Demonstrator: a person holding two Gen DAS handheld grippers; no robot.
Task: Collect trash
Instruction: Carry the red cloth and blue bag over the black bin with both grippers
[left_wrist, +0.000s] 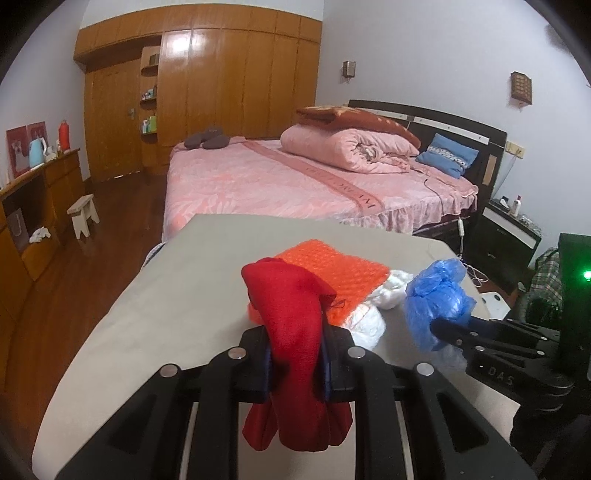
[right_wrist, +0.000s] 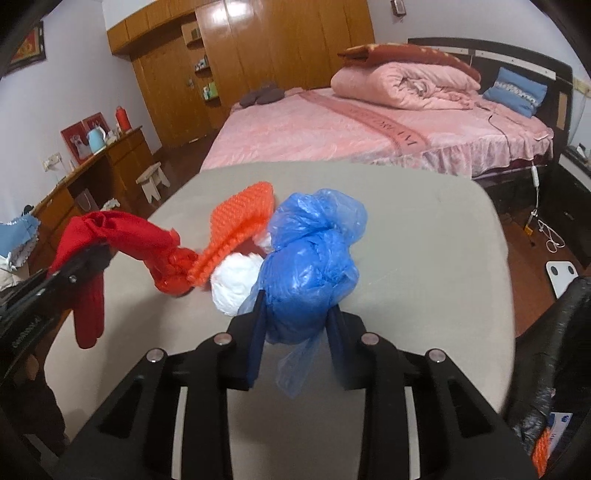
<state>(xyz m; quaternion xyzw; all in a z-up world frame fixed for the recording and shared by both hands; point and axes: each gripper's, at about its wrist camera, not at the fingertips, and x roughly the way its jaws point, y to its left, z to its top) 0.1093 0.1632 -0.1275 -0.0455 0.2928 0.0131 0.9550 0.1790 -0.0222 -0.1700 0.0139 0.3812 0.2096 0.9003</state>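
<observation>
we see the crumpled blue plastic bag (right_wrist: 310, 266) pinched between the pads of the right gripper (right_wrist: 295, 328), with a loose tail of film hanging below the jaws; it sits just above the grey table (right_wrist: 424, 258). our left gripper (left_wrist: 295, 354) is clamped on a red cloth (left_wrist: 291, 332), which bunches above the fingers and droops below them (in the right wrist view its far end looks twisted into crinkled red plastic near the table). between the two held things, an orange bubble-wrap sheet (left_wrist: 332, 269) lies on the table, touching a white crumpled wad (left_wrist: 384, 295) just beside the blue bag. behind the table stands a bed with a pink cover (left_wrist: 277, 177), a rolled pink quilt (left_wrist: 347, 147) and a blue pillow (left_wrist: 445, 155), and a wooden wardrobe (left_wrist: 221, 81) fills the far wall.
</observation>
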